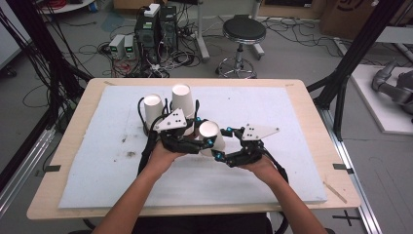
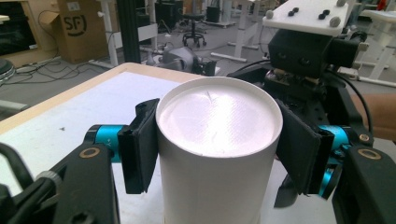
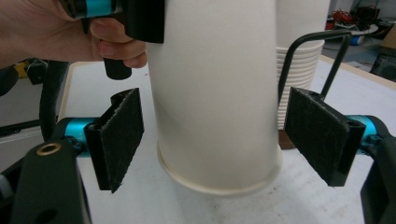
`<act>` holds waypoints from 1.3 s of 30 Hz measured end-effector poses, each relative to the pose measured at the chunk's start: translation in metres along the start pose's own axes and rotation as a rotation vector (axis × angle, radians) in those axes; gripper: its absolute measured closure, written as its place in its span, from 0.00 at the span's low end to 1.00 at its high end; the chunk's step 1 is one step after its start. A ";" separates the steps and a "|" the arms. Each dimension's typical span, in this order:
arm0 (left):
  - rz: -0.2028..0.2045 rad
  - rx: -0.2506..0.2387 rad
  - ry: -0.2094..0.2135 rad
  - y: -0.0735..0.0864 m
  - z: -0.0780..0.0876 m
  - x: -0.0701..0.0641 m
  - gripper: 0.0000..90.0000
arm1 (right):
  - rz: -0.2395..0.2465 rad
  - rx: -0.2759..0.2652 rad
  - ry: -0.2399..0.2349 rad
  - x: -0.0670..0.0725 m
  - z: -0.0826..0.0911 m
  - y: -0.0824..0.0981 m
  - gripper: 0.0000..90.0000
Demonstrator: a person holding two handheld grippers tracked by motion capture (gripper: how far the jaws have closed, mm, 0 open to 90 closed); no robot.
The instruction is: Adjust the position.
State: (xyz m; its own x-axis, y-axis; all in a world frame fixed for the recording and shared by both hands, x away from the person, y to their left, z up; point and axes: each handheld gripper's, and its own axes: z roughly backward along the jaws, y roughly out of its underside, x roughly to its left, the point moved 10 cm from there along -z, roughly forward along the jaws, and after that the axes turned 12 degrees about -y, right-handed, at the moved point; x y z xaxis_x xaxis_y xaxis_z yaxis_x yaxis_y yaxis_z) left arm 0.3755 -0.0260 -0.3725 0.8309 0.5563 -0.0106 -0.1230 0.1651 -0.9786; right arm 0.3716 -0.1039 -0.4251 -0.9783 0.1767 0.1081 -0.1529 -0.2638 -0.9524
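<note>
Cardboard box (image 2: 74, 28) reads "SF"; held paper cup (image 2: 217, 140) is blank.

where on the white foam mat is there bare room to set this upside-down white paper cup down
Bare mat lies right of the right gripper, and more left of the left gripper, lightly stained. The held upside-down white paper cup sits in the crowded middle, by two white cup stacks.

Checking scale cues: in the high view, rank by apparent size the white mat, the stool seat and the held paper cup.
1. White mat, largest by far.
2. Stool seat.
3. Held paper cup, smallest, though the stool stands farther from the camera, so true sizes differ more.
</note>
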 end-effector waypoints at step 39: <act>-0.090 0.129 0.130 0.010 -0.005 -0.016 0.24 | 0.085 0.144 -0.098 0.009 -0.001 0.014 0.42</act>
State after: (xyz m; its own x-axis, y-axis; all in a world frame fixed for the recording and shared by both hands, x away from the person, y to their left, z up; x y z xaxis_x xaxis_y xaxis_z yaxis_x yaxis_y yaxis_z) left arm 0.3637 -0.0369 -0.3829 0.9039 0.4257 0.0412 -0.1062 0.3168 -0.9425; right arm 0.3608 -0.1047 -0.4381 -0.9964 0.0567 0.0634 -0.0811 -0.4077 -0.9095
